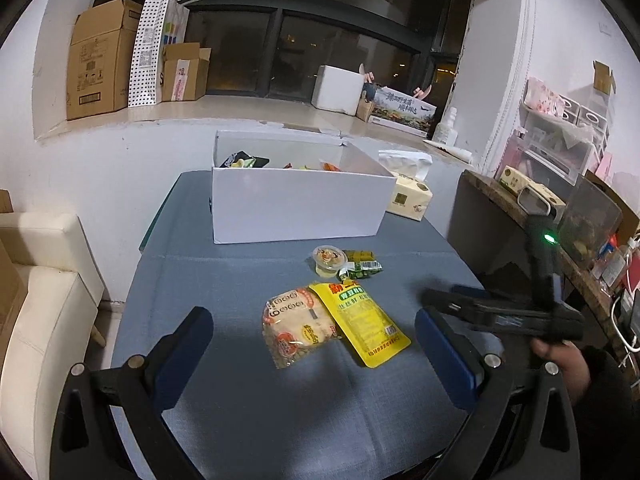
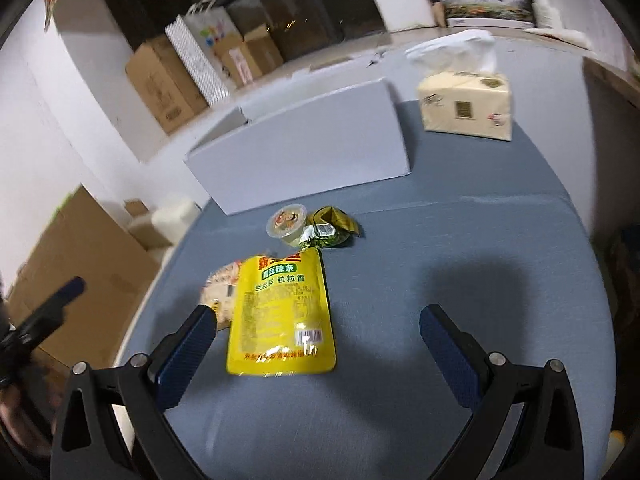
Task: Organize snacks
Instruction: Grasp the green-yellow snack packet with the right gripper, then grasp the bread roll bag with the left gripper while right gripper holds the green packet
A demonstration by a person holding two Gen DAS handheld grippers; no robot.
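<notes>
Both grippers hover over a blue-grey table, jaws spread wide and holding nothing: the left gripper; the right gripper; between the left fingers lies a round pale cracker pack, its right edge under a yellow snack pouch; farther on, a small lidded cup touches a green packet; beyond, an open white box holds more snacks; a tissue pack stands to its right.
</notes>
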